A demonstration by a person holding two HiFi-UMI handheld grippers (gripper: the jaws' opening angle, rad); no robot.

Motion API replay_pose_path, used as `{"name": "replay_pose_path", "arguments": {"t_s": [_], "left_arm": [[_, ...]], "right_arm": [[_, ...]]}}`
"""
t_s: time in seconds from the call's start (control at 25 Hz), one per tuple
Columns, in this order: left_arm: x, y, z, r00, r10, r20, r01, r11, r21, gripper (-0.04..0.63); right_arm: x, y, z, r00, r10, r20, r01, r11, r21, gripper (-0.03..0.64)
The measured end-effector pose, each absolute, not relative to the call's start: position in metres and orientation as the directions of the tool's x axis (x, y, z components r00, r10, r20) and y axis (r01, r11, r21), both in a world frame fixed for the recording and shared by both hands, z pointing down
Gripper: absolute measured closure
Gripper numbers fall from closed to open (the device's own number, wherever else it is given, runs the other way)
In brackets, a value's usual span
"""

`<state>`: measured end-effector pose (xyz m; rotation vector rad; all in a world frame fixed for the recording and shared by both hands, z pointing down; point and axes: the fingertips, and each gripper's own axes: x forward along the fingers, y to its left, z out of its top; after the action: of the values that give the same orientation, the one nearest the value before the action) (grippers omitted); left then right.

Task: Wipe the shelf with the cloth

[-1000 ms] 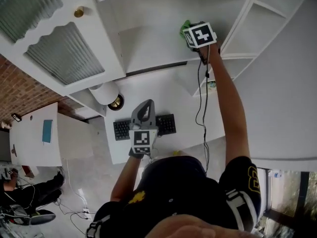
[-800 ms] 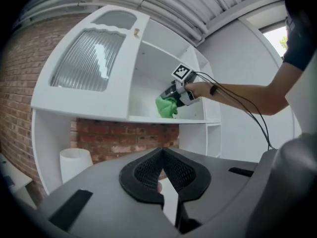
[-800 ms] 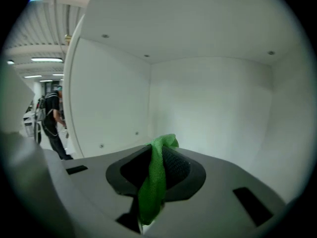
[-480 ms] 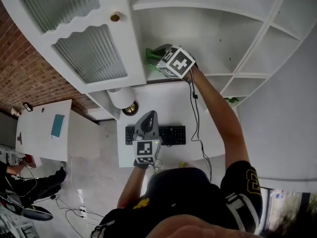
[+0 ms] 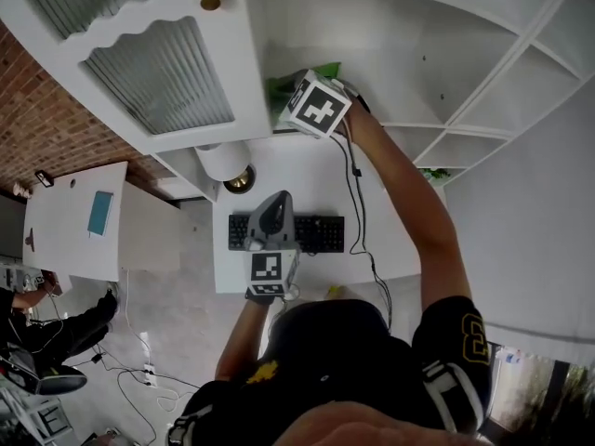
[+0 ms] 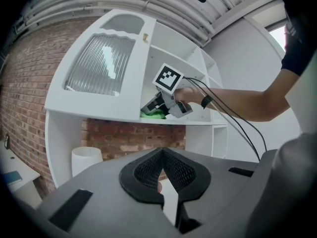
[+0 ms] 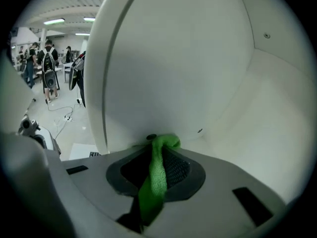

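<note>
**Green cloth pinned at the shelf's door end**

Reaches the right gripper up onto the white shelf, at the end of the shelf just beside the open cabinet door. Grips the green cloth there, jaws clenched tight on the fabric. Shows, in the right gripper view, a narrow band of cloth running up between the pads of that gripper and bunching at the tips, right against the shelf's curved white wall. Presses the bunched end where that wall meets the shelf board, near the shelf's front edge.

Holds the left gripper well below the shelf, above a black keyboard on the desk under the shelf, pointing level towards the shelf. Has the jaws of this gripper closed tip to tip, with nothing between them.

Trails a black cable from the right gripper down the outstretched arm, away from the shelf.
</note>
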<state>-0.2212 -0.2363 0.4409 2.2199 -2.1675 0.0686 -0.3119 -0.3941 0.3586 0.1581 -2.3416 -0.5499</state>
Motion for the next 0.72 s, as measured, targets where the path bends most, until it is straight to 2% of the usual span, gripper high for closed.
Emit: {"name": "replay_pose_path", "arguments": {"t_s": [0.32, 0.72], "left_arm": [[-0.212, -0.250, 0.436, 0.062, -0.997, 0.044, -0.998, -0.063, -0.024, 0.577], [-0.189, -0.265, 0.436, 0.142, -0.989, 0.041, -0.990, -0.143, -0.016, 0.577]], "right_arm": [[-0.298, -0.402, 0.359, -0.754, -0.254, 0.606, -0.002, 0.923, 0.384, 0.558], [-0.263, -0.426, 0.361, -0.734, -0.313, 0.603, -0.076, 0.920, 0.385, 0.558]]}}
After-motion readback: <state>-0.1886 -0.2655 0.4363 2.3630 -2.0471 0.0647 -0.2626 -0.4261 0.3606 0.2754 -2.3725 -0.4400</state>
